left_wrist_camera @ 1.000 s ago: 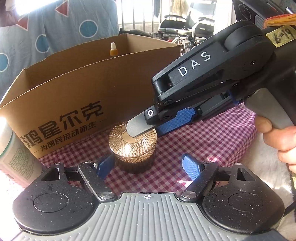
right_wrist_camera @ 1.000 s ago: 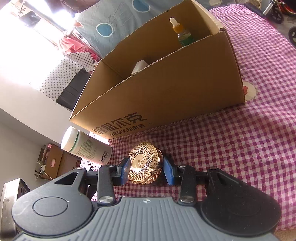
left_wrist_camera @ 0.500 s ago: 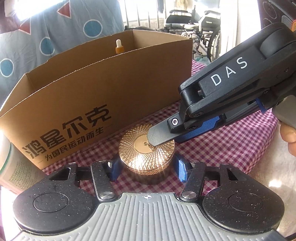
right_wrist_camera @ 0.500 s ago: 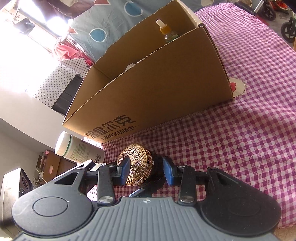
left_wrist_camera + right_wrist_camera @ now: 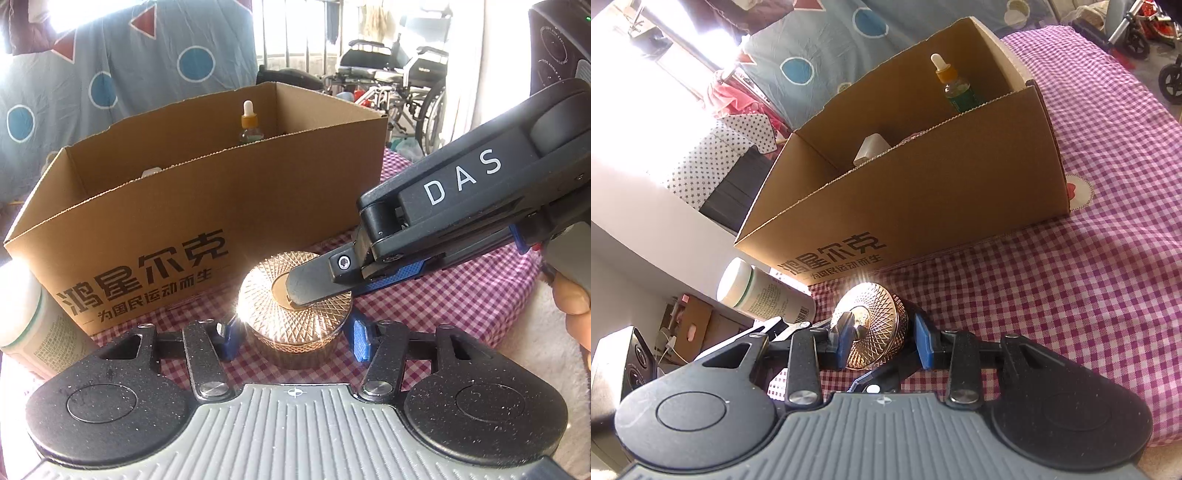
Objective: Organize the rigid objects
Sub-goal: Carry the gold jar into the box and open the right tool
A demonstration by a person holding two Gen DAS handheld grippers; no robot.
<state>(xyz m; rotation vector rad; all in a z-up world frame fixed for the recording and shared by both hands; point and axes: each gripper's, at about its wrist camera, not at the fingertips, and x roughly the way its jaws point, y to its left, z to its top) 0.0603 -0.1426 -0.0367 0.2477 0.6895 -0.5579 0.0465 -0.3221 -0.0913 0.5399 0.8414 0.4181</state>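
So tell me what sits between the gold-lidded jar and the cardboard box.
Nothing: only bare checked cloth lies between the jar and the box, clearest in the left wrist view.

Strong daylight from blown-out window upper left; star glare on gold jar lid; fisheye bending at edges; focus sharp, no blur.

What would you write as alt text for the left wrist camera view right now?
A rose-gold faceted jar sits on a pink checked cloth between the left gripper's closing blue pads, while the right gripper reaches in from the right across its lid. Behind stands an open cardboard box holding a dropper bottle.
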